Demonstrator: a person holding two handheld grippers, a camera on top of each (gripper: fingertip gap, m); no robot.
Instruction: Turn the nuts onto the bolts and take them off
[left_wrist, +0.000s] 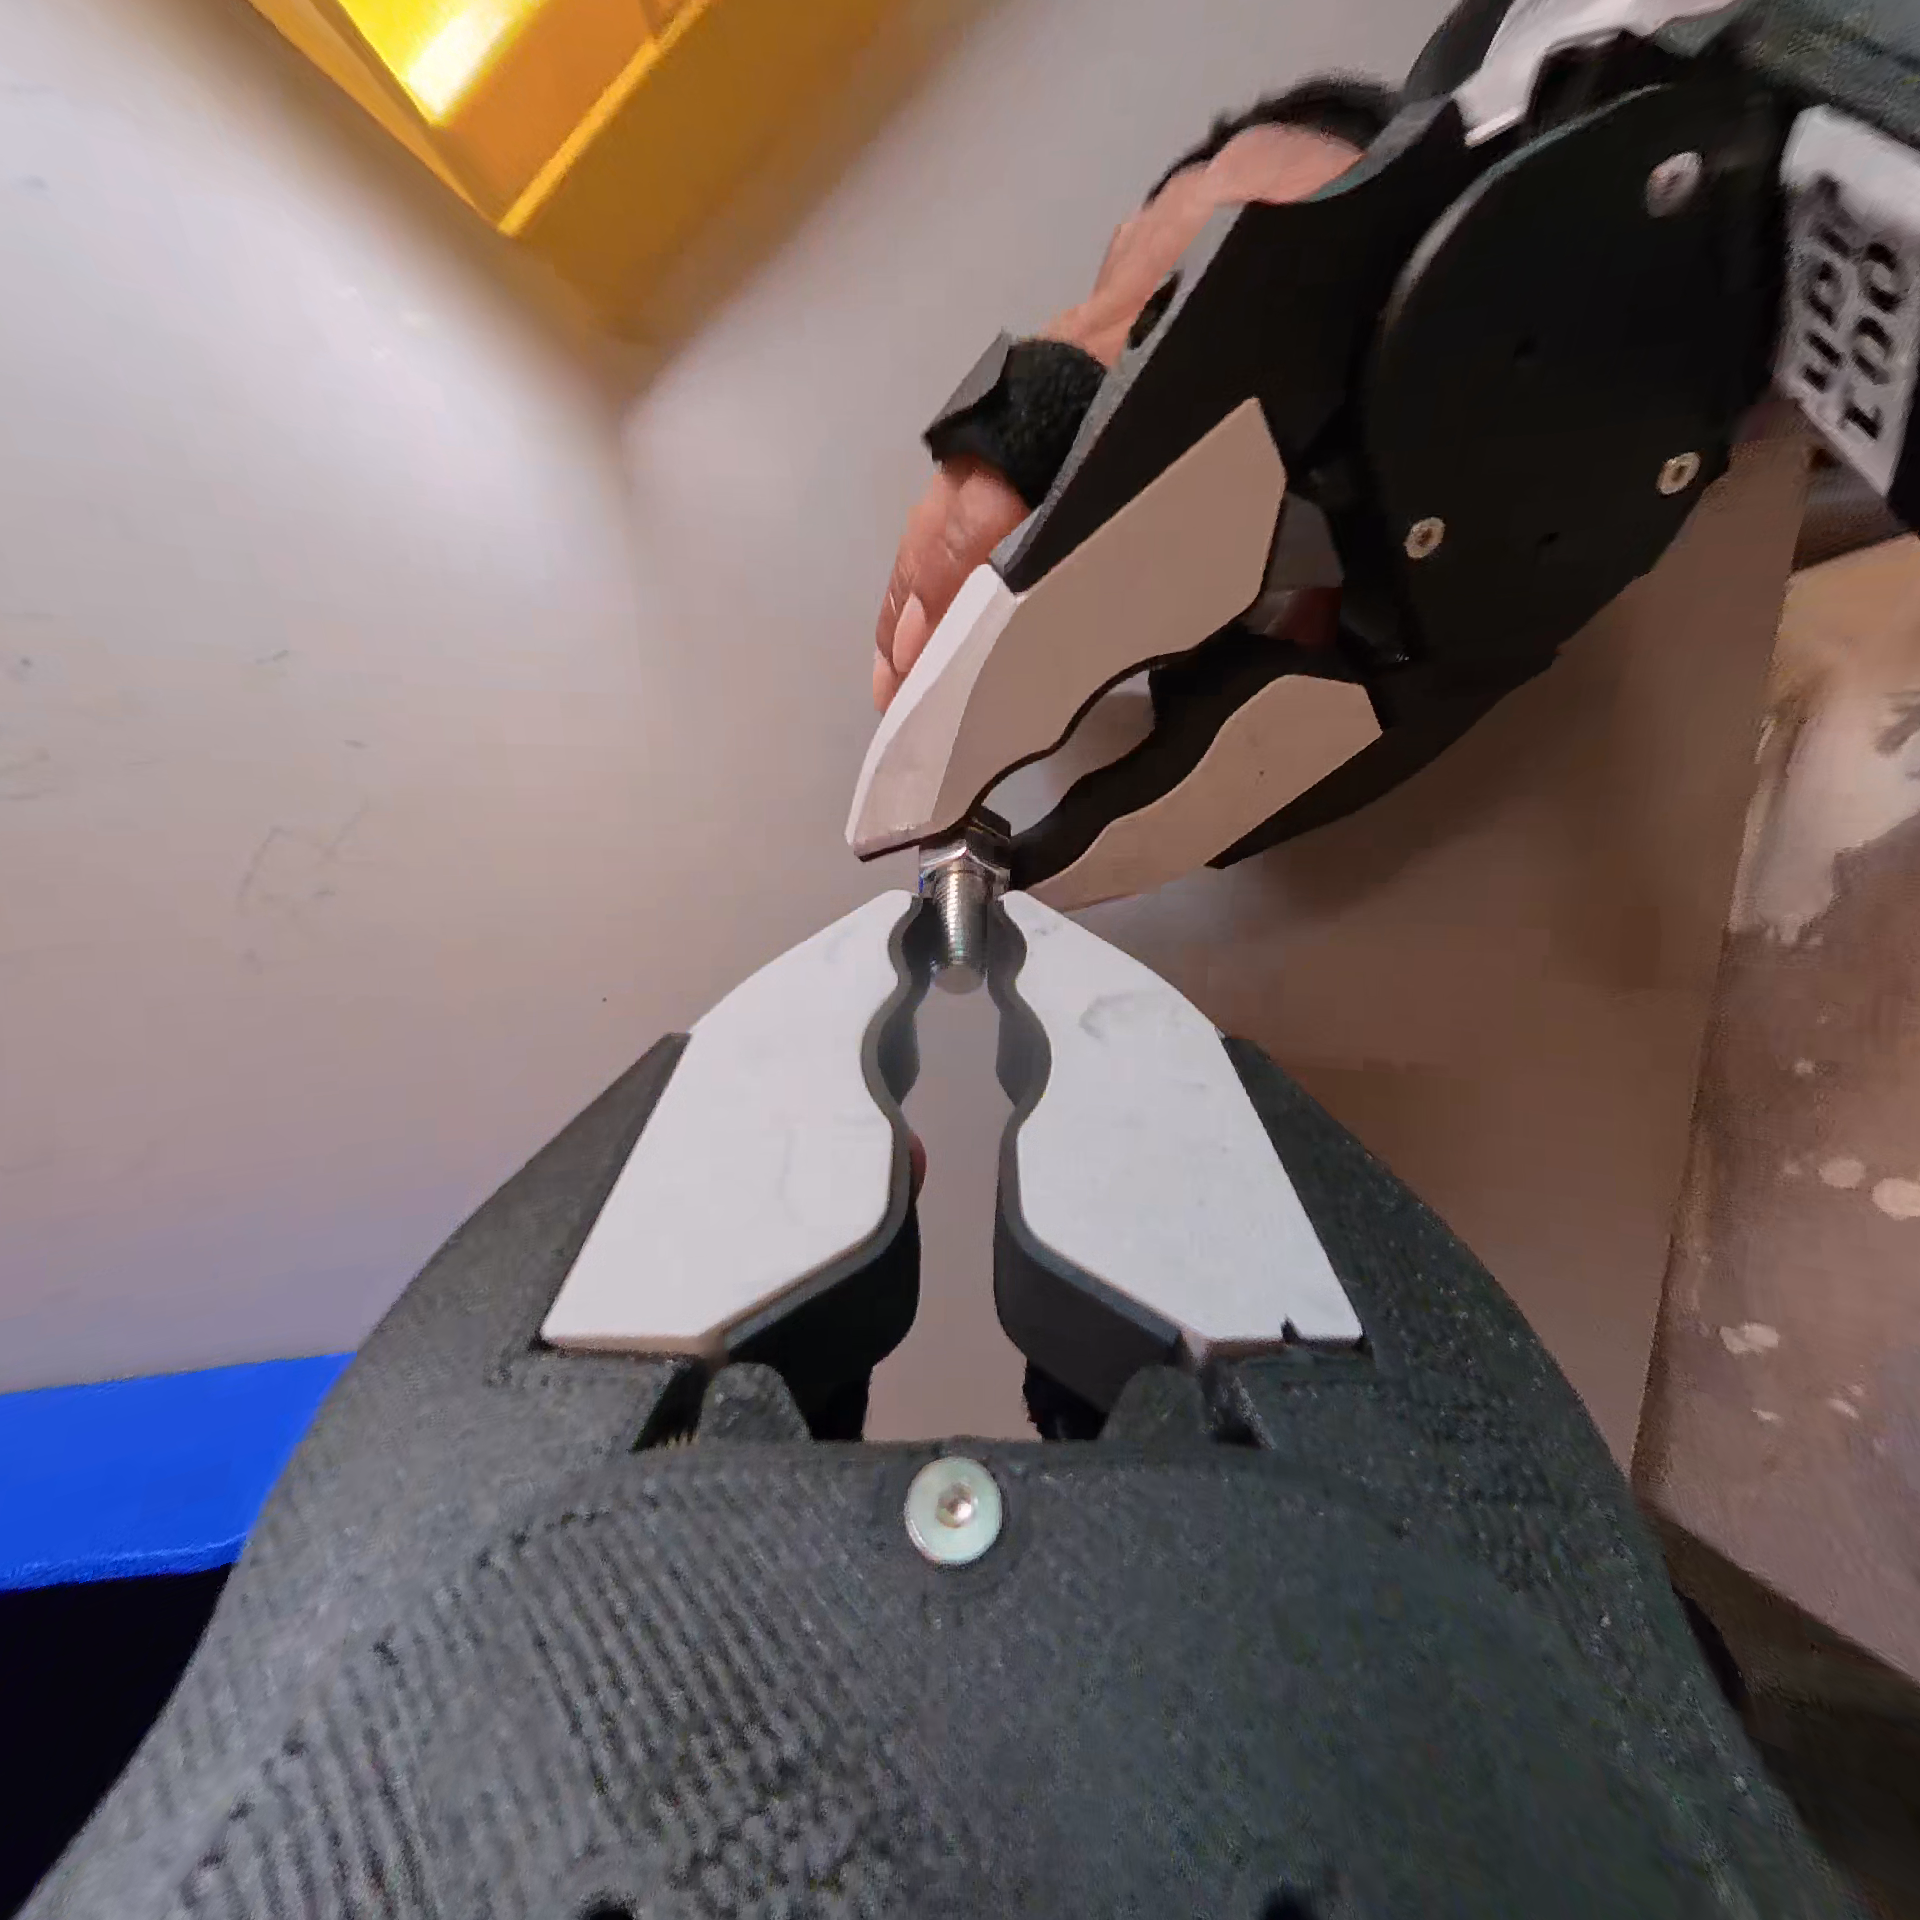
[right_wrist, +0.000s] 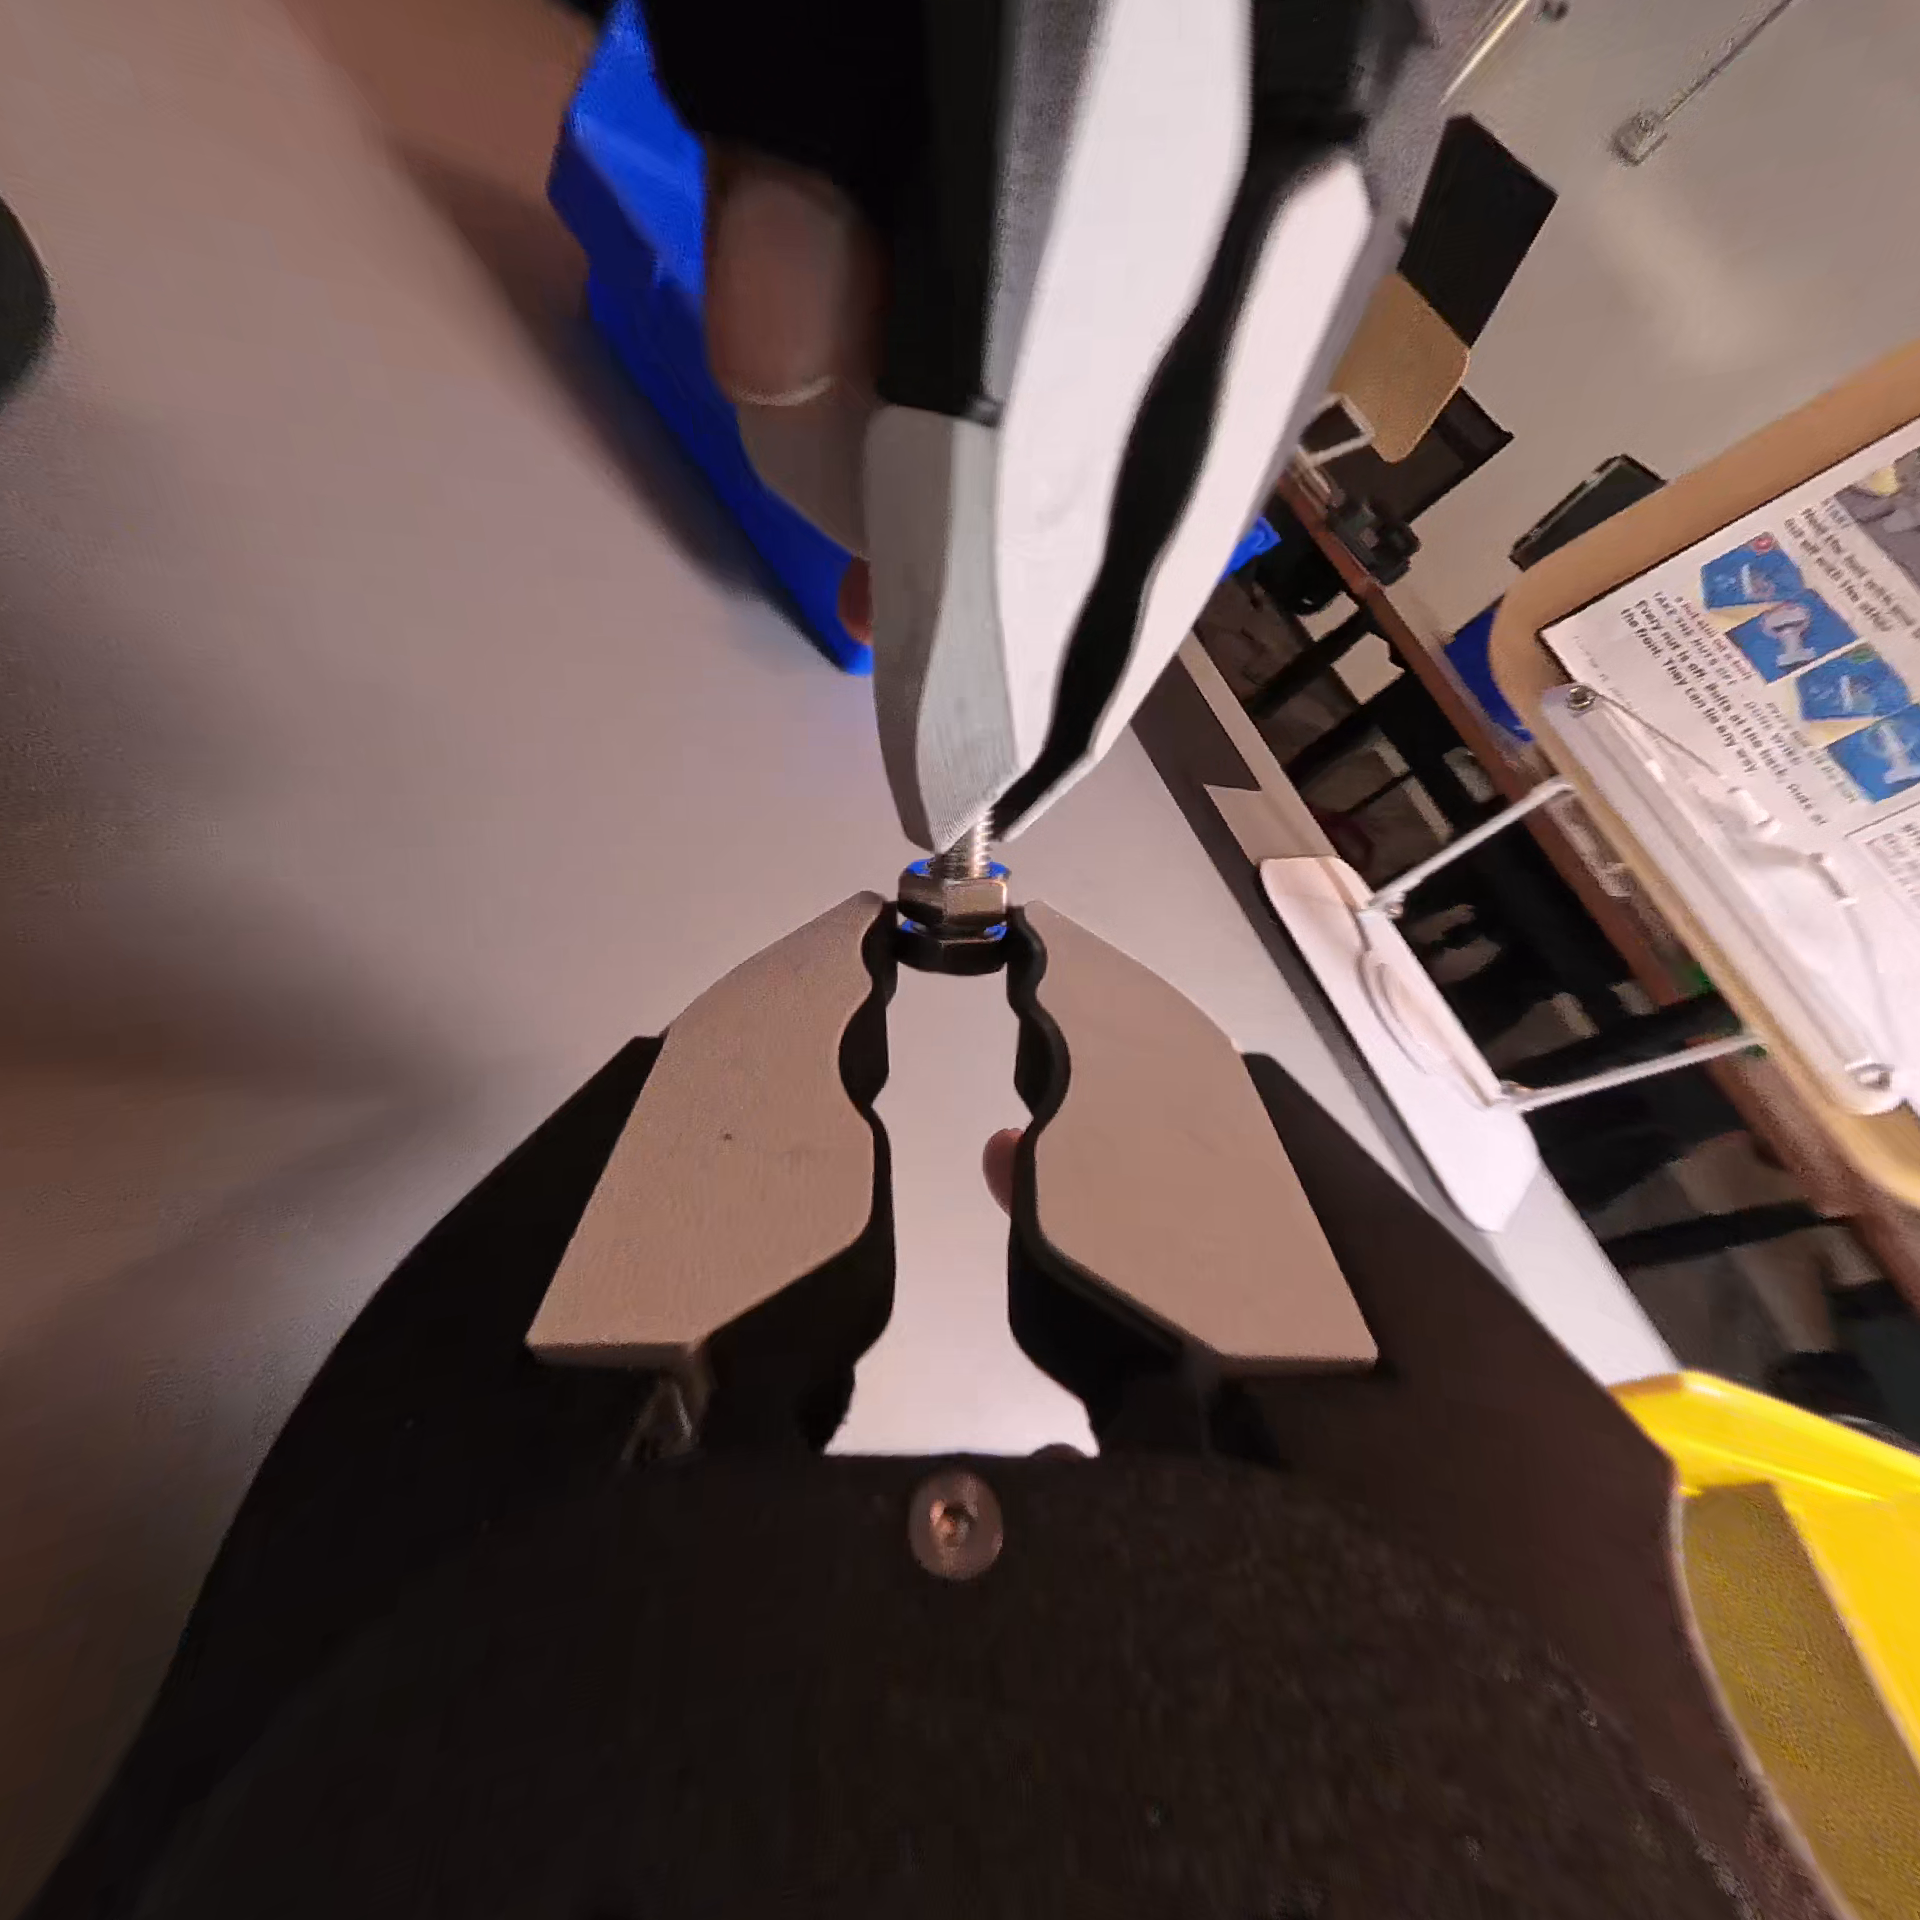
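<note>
A silver bolt (left_wrist: 954, 935) is held in the air between both grippers. My left gripper (left_wrist: 956, 940) is shut on its threaded shaft, whose free end shows between the fingers. My right gripper (right_wrist: 951, 940) is shut on the dark hex piece (right_wrist: 951, 943) at the bolt's other end. A silver nut (right_wrist: 951, 894) sits on the thread right against that piece. I cannot tell whether the right pads also touch the nut. In the left wrist view the right gripper (left_wrist: 971, 844) comes in from the upper right. In the right wrist view the left gripper (right_wrist: 961, 831) comes down from above.
A blue bin (right_wrist: 665, 364) lies behind the left gripper on the pale table (right_wrist: 416, 727); it also shows in the left wrist view (left_wrist: 156, 1455). A yellow bin (right_wrist: 1787, 1558) is at the lower right. A clipboard with a printed sheet (right_wrist: 1766, 727) stands at the table's right edge. Only a small space, under 4 cm, lies between the two pairs of fingers.
</note>
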